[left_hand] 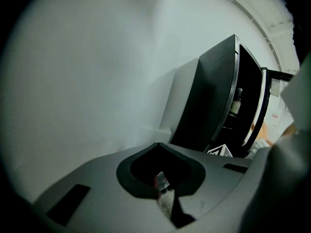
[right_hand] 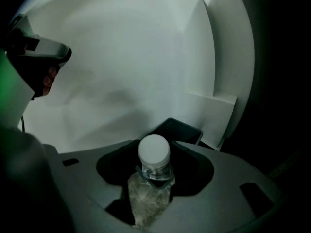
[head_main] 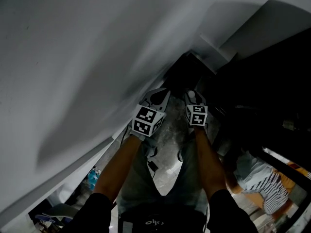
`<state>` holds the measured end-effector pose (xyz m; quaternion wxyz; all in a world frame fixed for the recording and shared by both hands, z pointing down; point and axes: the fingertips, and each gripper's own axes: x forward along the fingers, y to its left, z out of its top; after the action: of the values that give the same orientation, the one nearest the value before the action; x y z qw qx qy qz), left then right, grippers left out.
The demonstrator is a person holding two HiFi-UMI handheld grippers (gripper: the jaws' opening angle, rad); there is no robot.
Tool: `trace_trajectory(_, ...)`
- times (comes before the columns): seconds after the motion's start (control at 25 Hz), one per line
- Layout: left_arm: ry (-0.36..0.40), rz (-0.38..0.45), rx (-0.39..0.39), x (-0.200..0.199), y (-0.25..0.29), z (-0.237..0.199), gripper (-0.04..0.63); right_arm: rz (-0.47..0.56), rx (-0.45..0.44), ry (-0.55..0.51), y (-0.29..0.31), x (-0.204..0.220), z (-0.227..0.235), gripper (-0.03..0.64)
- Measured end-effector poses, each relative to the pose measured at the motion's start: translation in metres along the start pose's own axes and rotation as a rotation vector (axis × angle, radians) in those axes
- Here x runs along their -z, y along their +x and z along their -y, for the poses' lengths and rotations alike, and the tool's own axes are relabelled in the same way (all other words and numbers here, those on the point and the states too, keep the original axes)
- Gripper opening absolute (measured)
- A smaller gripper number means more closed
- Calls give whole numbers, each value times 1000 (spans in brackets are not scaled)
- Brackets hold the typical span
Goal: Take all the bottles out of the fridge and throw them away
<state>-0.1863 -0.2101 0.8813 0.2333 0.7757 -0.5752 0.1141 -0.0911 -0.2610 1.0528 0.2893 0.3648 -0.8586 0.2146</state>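
In the right gripper view my right gripper [right_hand: 151, 188] is shut on a clear plastic bottle [right_hand: 148, 198] with a white cap [right_hand: 154, 151], held neck up between the grey jaws. Just beyond it a dark open bin [right_hand: 179, 129] stands against the white wall. My left gripper [left_hand: 164, 191] has its jaws nearly together on a small clear thing with a red part [left_hand: 162, 182], seemingly a bottle, mostly hidden. The black fridge [left_hand: 214, 106] stands with its door open and a dark bottle [left_hand: 236, 102] on a shelf inside. Both marker cubes [head_main: 147, 120] [head_main: 197, 114] sit side by side in the head view.
A white wall [head_main: 73, 57] runs close along the left. A pale marbled floor [head_main: 167, 147] lies below the grippers. Striped cloth and other items [head_main: 265, 186] lie at the lower right. A white box-like panel [right_hand: 214, 115] stands beside the bin.
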Motion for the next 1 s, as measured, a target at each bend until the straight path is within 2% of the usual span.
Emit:
trace_trajectory(0.2,-3,8,19,-29,-9,9,0,-16,7,9,-24,-18,1,201)
trace_trajectory(0.44,-24,4,33,-93,-54,29,-1,52,19,39,-112,-94,-20,199)
trace_trajectory(0.68,4,20,118,-198,-100,62,0,204,94,69,-234,-217,-45,95)
trace_trajectory(0.8,13,16,153,-239,-126,85,0,256,148,90,-292,-264,-54,11)
trace_trajectory(1.0,53,35,217,-290,-156,130,0,346,165,135,-372,-320,-66,8)
